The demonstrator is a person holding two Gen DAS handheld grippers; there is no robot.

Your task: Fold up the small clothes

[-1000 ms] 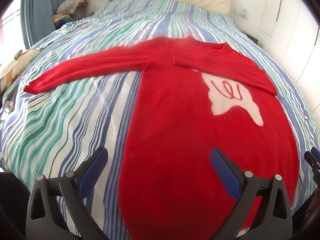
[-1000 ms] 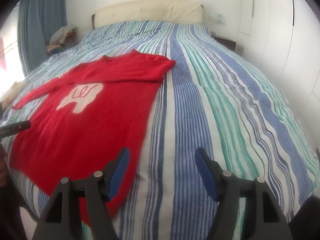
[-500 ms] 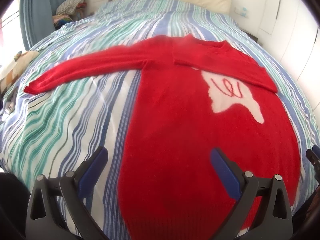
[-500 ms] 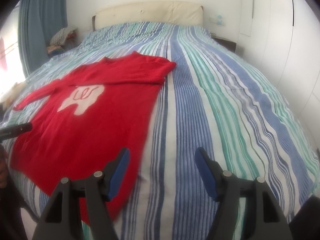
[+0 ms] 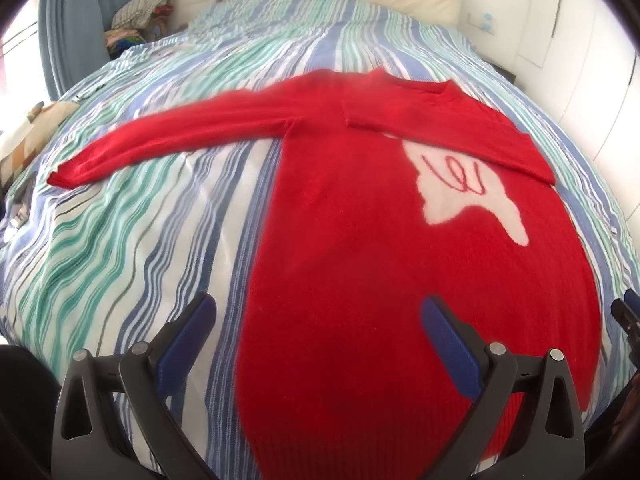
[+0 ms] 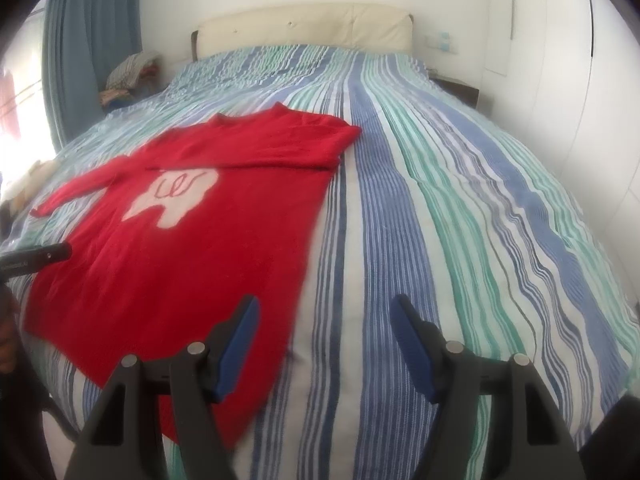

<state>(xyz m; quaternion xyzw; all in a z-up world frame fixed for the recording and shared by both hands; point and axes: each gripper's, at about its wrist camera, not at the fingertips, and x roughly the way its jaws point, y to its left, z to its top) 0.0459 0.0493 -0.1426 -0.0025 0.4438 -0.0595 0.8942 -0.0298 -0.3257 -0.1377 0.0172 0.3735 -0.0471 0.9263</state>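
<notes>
Both grippers' fingers (image 5: 192,328) gape over the red sweater (image 5: 360,280), lying lengthwise, neck toward the headboard (image 6: 304,26).

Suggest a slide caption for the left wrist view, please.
Open left gripper above a red sweater on a striped bed, one sleeve folded across the chest.

No readable text; the red sweater (image 5: 360,280) bears only a scribbled motif.
</notes>
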